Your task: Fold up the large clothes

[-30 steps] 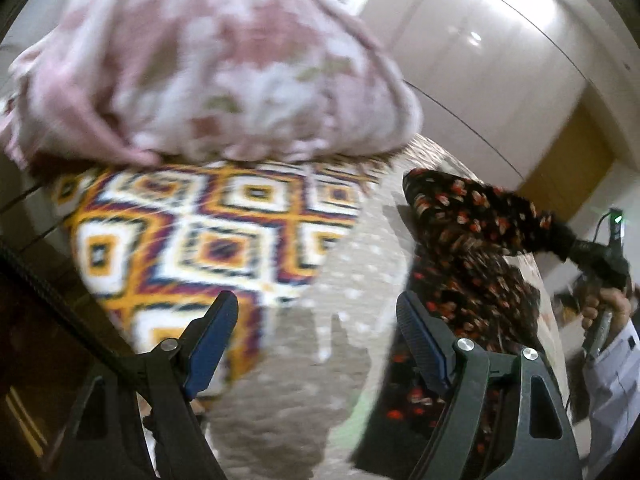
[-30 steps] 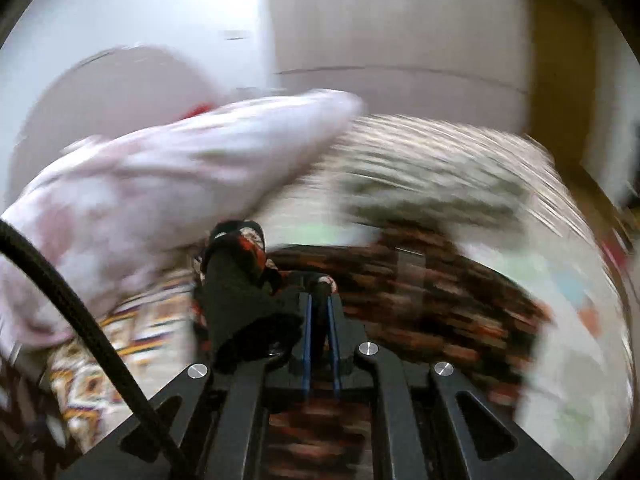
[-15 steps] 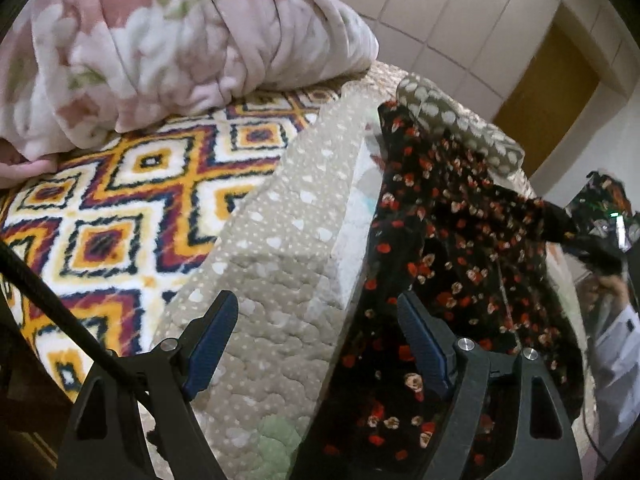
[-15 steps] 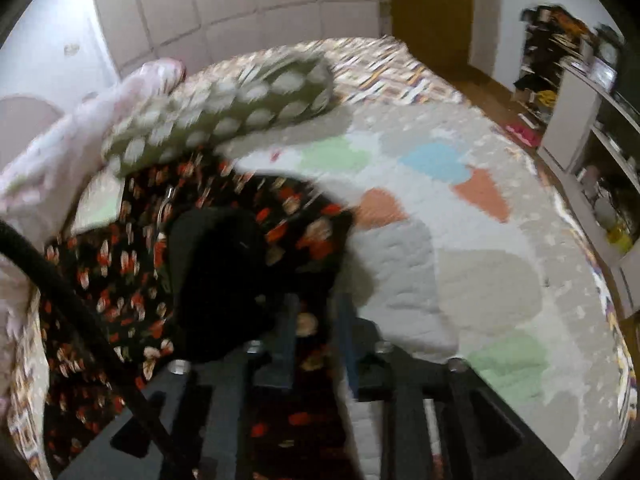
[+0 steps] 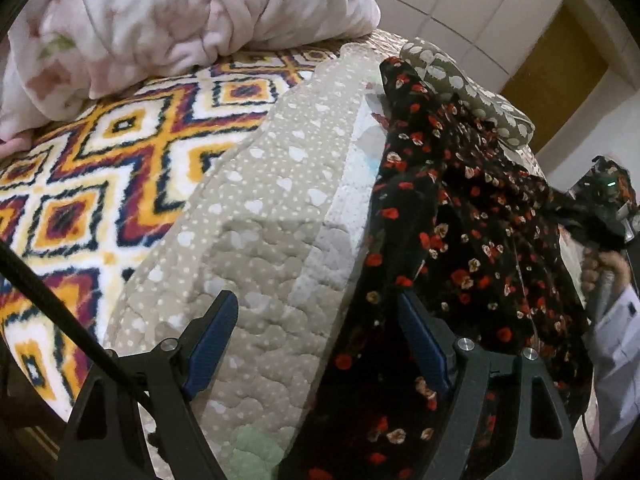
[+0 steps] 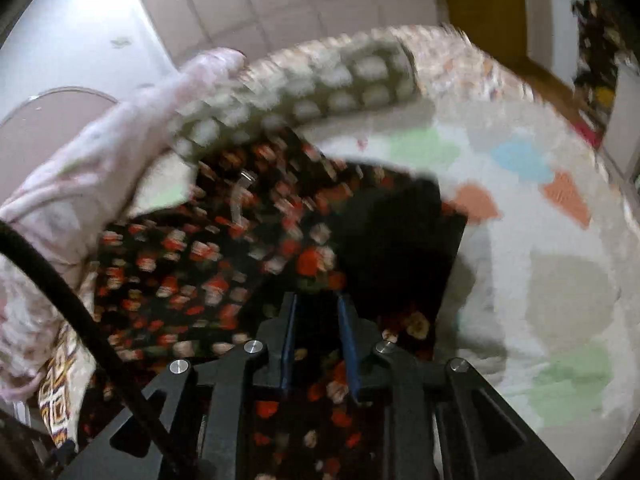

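A large black garment with red and cream flowers lies spread on the bed and hangs over its near edge; it also shows in the right wrist view. My left gripper is open and empty above the bed edge, its right finger next to the garment. My right gripper has its jaws slightly apart with black floral cloth lying between them; a dark fold of cloth rises just ahead. In the left wrist view the right gripper holds the garment's far side up.
The bed carries a quilted beige cover with pastel patches, a patterned orange and white blanket, a pink fluffy blanket and a green spotted pillow. A wooden door stands behind. Shelves stand at the right.
My left gripper has come in toward the bed edge and garment. My right gripper has swung over the bed, laying the garment out, and its jaws have opened slightly.
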The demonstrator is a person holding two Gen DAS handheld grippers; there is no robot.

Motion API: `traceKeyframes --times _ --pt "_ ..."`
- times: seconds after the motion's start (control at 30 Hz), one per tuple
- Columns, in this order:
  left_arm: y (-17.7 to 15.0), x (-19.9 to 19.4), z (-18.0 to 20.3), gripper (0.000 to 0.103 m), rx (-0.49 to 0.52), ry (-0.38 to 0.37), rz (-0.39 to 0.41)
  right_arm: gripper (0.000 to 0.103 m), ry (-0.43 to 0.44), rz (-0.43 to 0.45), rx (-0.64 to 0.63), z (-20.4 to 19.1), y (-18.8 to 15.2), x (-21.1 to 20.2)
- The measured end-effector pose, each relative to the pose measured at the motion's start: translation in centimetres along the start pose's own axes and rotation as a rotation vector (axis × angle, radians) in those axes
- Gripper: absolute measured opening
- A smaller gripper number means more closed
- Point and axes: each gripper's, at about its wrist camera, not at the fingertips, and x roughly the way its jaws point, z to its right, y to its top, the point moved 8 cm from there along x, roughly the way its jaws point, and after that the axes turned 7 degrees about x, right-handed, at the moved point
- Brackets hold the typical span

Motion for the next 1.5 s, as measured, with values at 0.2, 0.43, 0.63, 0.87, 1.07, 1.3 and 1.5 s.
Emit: traceKeyframes --times 0.2,0.43,0.63,0.87,1.07,1.3,1.5 --pt "0.3 -0.3 -1.1 0.080 -0.006 -0.019 -0.007 0.018 -0.046 -0.021 0.148 3.4 0.1 -0.1" --pt "-1.6 0.7 0.5 0.080 -0.004 -0.158 -0.076 0.047 0.037 -0.031 -0.002 3.8 -3.7 -9.1" --pt "-3.2 1.0 3.4 0.070 0.063 -0.237 -0.108 0.056 0.029 -0.073 -0.008 8.9 -12.5 -14.0" --pt "-5.1 0.1 4.7 0.048 0.082 -0.278 -0.127 0.056 0.180 -0.168 0.159 12.9 -22.9 -13.7" --pt "-6.4 -0.8 4.3 0.048 0.034 -0.312 -0.116 0.056 0.375 -0.120 0.254 11.8 -25.6 -14.8" --pt "-7.4 -2.0 4.4 0.041 0.043 -0.313 -0.096 0.051 0.445 -0.087 0.290 10.4 -27.1 -16.1" --pt "-7.4 -0.9 3.5 0.050 -0.039 -0.327 -0.077 0.051 0.327 -0.052 0.236 10.8 -28.1 -16.2"
